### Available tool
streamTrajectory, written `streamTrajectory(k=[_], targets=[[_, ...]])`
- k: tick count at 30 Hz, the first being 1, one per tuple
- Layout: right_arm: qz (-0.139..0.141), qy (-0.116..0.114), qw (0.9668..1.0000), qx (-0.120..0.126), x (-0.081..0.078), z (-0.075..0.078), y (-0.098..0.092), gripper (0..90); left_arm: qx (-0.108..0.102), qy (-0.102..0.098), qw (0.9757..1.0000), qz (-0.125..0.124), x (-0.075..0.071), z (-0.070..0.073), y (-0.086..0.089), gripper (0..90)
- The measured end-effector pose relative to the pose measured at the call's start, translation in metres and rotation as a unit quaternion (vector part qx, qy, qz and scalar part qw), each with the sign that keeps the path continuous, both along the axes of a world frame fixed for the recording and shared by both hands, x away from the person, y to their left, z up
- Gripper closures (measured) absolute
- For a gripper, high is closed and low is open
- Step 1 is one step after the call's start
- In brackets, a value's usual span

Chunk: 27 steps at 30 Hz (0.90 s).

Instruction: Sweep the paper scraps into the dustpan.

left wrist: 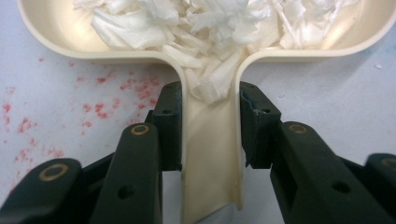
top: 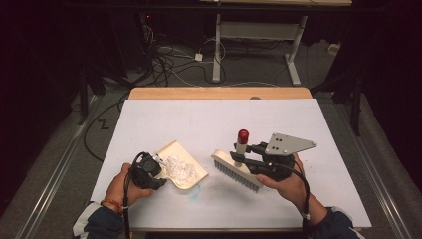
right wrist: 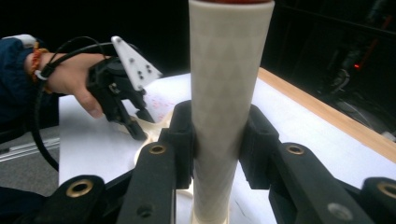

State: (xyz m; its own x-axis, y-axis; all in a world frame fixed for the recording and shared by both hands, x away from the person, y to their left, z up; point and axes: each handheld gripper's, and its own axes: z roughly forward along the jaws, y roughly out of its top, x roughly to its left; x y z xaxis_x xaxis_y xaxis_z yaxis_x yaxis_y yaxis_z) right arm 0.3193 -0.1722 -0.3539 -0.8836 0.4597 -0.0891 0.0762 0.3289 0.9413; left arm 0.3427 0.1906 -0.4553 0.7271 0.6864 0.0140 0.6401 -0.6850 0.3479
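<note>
Left gripper view alone shows red specks (left wrist: pixel 93 109) beside left tool (left wrist: pixel 210 116) clamping dustpan handle (left wrist: pixel 212 149).

Your white sheet-covered table (top: pixel 219 124) is evenly lit from above, and the room around it falls nearly black. The close black jaws blur softly along both gripper views' lower edges.

Glossy cream plastic dustpan (left wrist: pixel 212 154) holds crumpled, probably paper scraps (left wrist: pixel 205 28); matt brush handle (right wrist: pixel 224 107).
</note>
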Motion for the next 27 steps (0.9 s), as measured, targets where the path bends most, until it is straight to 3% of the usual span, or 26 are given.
streamTrajectory(k=[7, 15, 22, 27], targets=[[-0.019, 0.008, 0.9997, -0.011, -0.007, -0.002, -0.029, 69.9, -0.005, -0.005, 0.9999, 0.008, -0.001, -0.001, 0.004, 62.9], [-0.029, 0.036, 0.9986, -0.026, -0.014, -0.012, -0.065, 69.8, -0.007, -0.02, 0.9993, 0.03, 0.002, -0.001, 0.005, 62.9], [-0.035, 0.058, 0.9973, -0.028, -0.017, -0.013, -0.097, 69.9, -0.018, -0.027, 0.9979, 0.056, 0.004, -0.001, 0.009, 62.9], [-0.04, 0.073, 0.9963, -0.024, -0.016, -0.014, -0.117, 69.9, -0.031, -0.028, 0.9954, 0.086, 0.006, -0.001, 0.014, 63.0]])
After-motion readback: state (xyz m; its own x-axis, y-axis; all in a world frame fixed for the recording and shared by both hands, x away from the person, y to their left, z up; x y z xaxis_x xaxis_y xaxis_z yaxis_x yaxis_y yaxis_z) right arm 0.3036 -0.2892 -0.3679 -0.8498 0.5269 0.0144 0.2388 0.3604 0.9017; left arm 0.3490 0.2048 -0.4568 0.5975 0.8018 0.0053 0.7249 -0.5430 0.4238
